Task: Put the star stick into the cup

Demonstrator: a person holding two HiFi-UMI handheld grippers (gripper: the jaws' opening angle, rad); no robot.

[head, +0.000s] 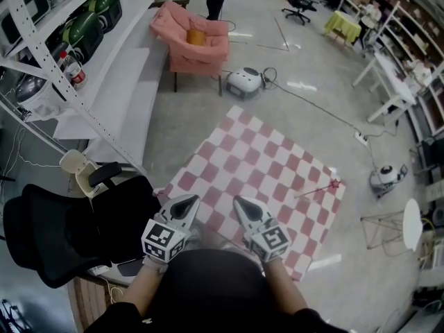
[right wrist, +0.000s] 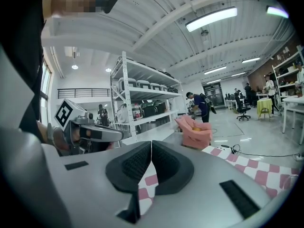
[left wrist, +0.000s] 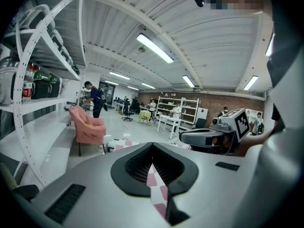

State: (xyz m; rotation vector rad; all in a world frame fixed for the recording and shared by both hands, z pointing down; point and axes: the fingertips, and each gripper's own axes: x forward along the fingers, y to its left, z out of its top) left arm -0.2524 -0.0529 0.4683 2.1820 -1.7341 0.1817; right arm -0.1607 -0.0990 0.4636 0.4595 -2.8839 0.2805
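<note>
The star stick (head: 316, 189), a thin rod with a small pink star at its right end, lies on the right part of the pink-and-white checkered mat (head: 263, 165). I see no cup in any view. My left gripper (head: 186, 201) and right gripper (head: 241, 202) are held side by side close to my body, over the mat's near edge and well short of the stick. Both are shut with nothing between the pads. In the left gripper view the left gripper (left wrist: 152, 161) points level across the room, as does the right gripper (right wrist: 151, 159) in its own view.
A pink armchair (head: 198, 40) holding an orange object stands beyond the mat, with a white device (head: 244, 82) and cable beside it. Metal shelving (head: 62, 68) runs along the left. A black office chair (head: 62, 231) is at my left, a white stool (head: 409, 224) at right.
</note>
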